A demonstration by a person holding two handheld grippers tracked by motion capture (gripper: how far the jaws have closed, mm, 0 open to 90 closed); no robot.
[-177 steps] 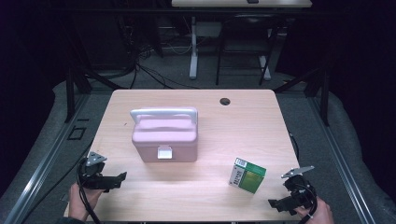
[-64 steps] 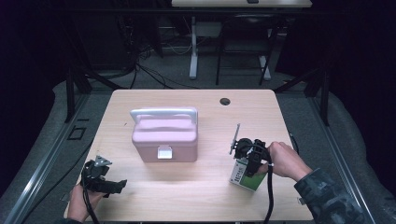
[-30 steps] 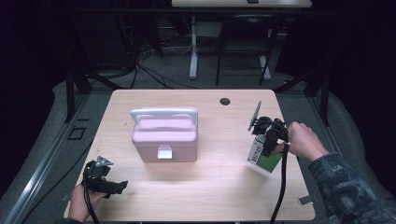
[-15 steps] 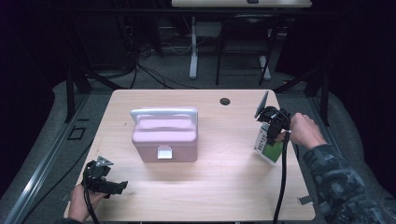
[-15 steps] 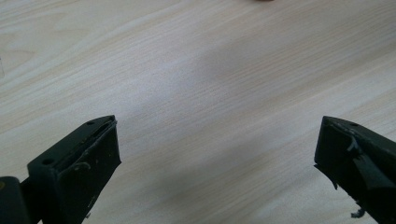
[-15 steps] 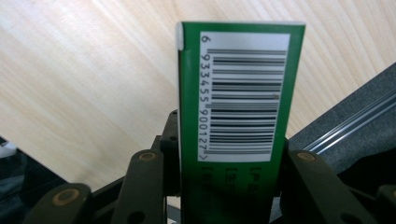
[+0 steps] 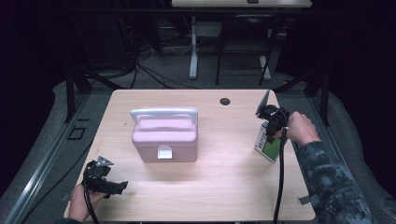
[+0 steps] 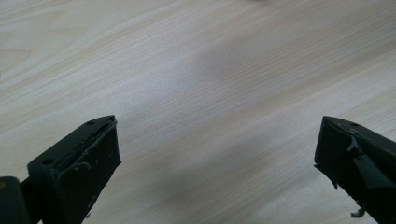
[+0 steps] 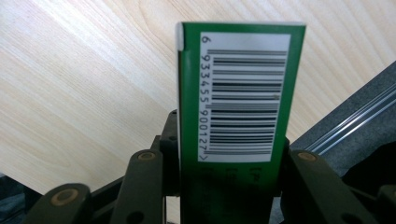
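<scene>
Green box [image 9: 236, 112] in right gripper [image 7: 270, 125], long axis approx. along jaws.

Green box [image 9: 233, 135] clamped upright between the two black jaws, white barcode panel [image 9: 243, 98] facing the camera. Pale wooden table [image 9: 84, 93] beneath. Table edge at right, grey floor [image 9: 359, 116] beyond it.

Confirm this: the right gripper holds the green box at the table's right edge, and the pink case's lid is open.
Wrong about the lid. In the high view the pink case sits shut, latch down. The right gripper does hold the green box at the table's right edge.
</scene>
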